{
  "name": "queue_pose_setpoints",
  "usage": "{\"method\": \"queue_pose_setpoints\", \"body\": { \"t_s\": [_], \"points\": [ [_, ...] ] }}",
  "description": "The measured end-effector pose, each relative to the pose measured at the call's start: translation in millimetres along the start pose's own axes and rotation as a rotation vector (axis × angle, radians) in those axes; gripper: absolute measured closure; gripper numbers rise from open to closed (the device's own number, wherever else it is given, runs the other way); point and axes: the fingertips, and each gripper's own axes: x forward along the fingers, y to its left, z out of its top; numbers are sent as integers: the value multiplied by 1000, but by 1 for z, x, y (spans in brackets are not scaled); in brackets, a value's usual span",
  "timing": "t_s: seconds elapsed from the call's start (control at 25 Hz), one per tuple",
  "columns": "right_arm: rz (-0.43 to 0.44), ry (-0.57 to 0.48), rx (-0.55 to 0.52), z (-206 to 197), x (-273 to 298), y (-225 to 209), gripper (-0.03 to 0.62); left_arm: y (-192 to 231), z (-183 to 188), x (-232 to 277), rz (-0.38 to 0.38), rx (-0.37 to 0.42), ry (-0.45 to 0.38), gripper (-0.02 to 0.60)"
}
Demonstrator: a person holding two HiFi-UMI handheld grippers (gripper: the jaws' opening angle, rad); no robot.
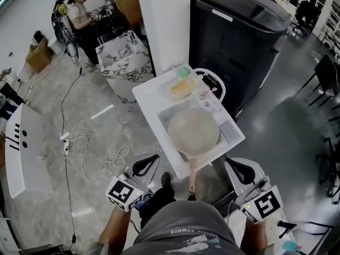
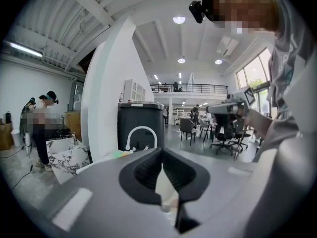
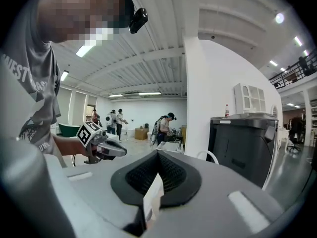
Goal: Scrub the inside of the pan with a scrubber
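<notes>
In the head view a round pale pan (image 1: pixel 193 130) lies in a white sink basin (image 1: pixel 166 116), its copper handle (image 1: pixel 192 175) pointing toward me. A grey scrubber pad (image 1: pixel 229 132) rests on the sink's right rim, beside the pan. A yellow-green sponge (image 1: pixel 180 85) lies on the far side by the white faucet (image 1: pixel 211 82). My left gripper (image 1: pixel 145 166) hovers below the sink's near left corner, shut and empty. My right gripper (image 1: pixel 240 170) is held near the sink's near right corner, shut with nothing in it. Both gripper views look level across the room; the jaws meet in each (image 2: pixel 162 170) (image 3: pixel 157 175).
A black bin (image 1: pixel 241 31) stands right behind the sink, next to a white pillar (image 1: pixel 164 20). A marble-patterned stand (image 1: pixel 122 57) and a person (image 1: pixel 79 15) are at the back left. Cables (image 1: pixel 79 147) trail over the floor at left. Office chairs (image 1: pixel 326 78) are at right.
</notes>
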Motion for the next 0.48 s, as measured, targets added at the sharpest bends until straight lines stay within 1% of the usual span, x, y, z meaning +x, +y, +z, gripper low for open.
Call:
{"method": "queue_pose_setpoints", "body": {
  "t_s": [0.16, 0.48],
  "points": [
    [-6, 9, 8, 3, -10, 5, 594, -8, 7, -10, 1, 0, -7, 578],
    [-25, 15, -11, -10, -20, 20, 594, -12, 0, -28, 14, 18, -44, 578]
  ]
}}
